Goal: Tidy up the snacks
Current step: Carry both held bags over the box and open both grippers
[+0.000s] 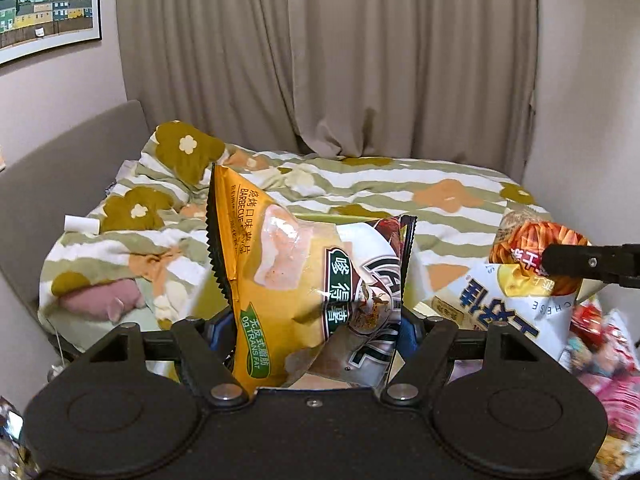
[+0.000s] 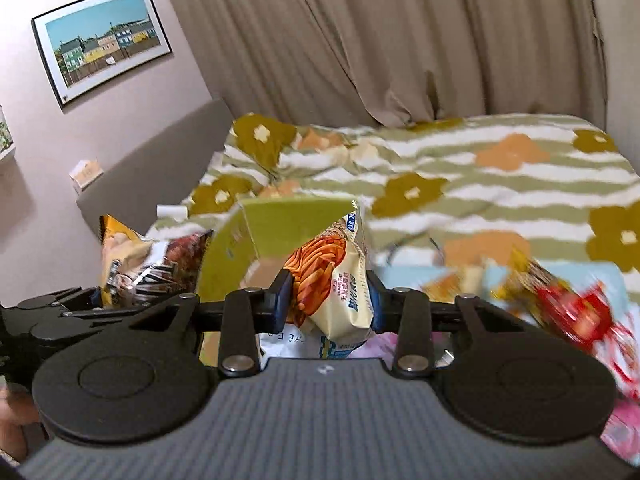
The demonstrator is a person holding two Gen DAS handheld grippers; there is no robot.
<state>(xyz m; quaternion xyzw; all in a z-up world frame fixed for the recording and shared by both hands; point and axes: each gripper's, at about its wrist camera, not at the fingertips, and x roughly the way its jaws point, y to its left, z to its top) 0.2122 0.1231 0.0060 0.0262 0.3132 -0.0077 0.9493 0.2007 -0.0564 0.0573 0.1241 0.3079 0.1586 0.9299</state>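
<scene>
My left gripper [image 1: 316, 332] is shut on a yellow barbecue chip bag [image 1: 296, 272] and holds it upright above the bed. The same bag shows at the left of the right wrist view [image 2: 136, 260]. My right gripper [image 2: 328, 304] is shut on a cream snack bag with orange sticks printed on it [image 2: 332, 276]. That bag and the right gripper's finger [image 1: 576, 262] show at the right of the left wrist view, the bag [image 1: 528, 248] above a white cheese snack bag [image 1: 500, 304]. A green box [image 2: 280, 224] stands open behind both bags.
Several more snack packets lie in a pile at the right [image 2: 568, 308], also seen in the left wrist view [image 1: 604, 352]. The bed has a striped flowered duvet [image 1: 400, 196]. A pink plush toy [image 1: 104, 300] lies at its left. Curtains [image 1: 360, 60] hang behind.
</scene>
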